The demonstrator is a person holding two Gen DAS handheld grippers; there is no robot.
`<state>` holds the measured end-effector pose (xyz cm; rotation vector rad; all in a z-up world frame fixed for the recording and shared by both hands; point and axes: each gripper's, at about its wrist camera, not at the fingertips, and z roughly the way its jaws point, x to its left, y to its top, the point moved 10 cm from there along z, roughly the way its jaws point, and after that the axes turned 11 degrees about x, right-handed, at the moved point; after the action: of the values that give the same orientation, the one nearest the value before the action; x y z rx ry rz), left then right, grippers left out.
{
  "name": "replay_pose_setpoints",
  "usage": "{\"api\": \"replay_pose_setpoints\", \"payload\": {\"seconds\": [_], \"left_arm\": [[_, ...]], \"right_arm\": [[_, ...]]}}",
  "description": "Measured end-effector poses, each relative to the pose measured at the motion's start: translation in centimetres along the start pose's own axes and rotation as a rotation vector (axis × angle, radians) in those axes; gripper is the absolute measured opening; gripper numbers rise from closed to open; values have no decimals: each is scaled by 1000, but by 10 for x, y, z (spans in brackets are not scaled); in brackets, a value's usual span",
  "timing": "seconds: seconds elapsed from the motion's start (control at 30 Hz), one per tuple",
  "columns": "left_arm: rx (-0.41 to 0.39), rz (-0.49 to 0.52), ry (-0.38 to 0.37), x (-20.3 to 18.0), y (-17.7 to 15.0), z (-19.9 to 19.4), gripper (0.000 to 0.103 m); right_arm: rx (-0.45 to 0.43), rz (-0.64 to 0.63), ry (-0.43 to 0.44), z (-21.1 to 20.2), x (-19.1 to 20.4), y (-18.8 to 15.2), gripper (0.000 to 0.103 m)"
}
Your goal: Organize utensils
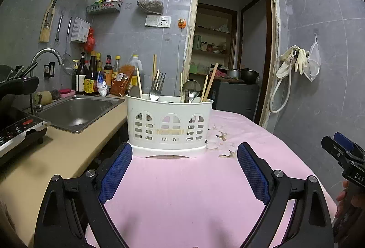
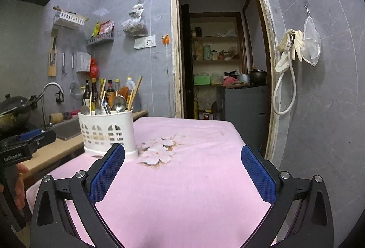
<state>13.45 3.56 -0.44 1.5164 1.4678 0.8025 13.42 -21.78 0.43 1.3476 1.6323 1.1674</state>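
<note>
A white plastic utensil caddy (image 1: 169, 127) stands on the pink tablecloth (image 1: 182, 191), also seen at the left in the right wrist view as the caddy (image 2: 107, 131). Forks (image 1: 157, 86), a spoon (image 1: 191, 90) and wooden chopsticks (image 1: 211, 81) stand upright in it. My left gripper (image 1: 184, 150) hovers just before the caddy, open, with nothing between its blue pads. My right gripper (image 2: 182, 152) is open over the cloth to the caddy's right, empty. Each gripper shows at the edge of the other's view.
A steel sink (image 1: 77, 111) and beige counter (image 1: 57, 147) lie left of the table, with sauce bottles (image 1: 95, 77) behind and an induction cooker (image 1: 18, 131) at the far left. A doorway (image 2: 219, 54) opens behind the table. A person's hand (image 2: 19, 188) holds the left gripper.
</note>
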Motion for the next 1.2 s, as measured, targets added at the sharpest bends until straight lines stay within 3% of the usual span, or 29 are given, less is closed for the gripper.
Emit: {"api": "replay_pose_setpoints", "payload": {"seconds": [1.2], "left_arm": [[7,-11,-3,4,-2,4,91]], "right_arm": [[3,-3,-4,2,1,0,103]]}}
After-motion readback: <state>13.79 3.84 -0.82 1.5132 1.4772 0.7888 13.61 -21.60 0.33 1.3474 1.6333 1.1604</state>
